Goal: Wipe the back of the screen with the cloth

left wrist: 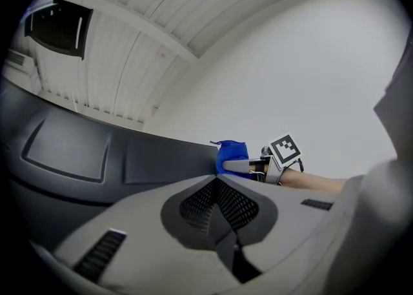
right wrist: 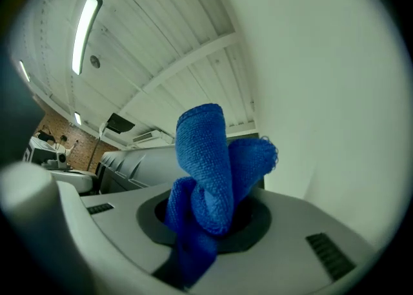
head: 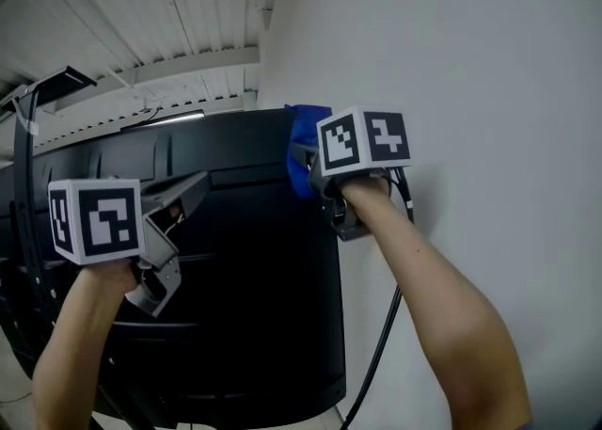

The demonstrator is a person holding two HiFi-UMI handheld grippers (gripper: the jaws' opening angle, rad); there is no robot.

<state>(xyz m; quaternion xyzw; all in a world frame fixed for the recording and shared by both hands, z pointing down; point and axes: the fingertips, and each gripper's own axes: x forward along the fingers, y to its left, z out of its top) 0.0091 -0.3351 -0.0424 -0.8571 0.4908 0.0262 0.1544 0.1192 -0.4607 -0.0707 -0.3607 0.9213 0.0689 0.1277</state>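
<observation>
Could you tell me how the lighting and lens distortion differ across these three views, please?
Head view: dim, the black screen loses most detail in shadow, little distortion. Left gripper view: strong fisheye with dark corners, the near fingers slightly soft. Right gripper view: same fisheye, a ceiling strip light glares, yet the weave of the cloth is sharp.

One black screen (head: 245,278), one blue cloth (head: 301,122), one cable (head: 381,353), two hand-held grippers (head: 199,182) (head: 308,163) (one per hand)
</observation>
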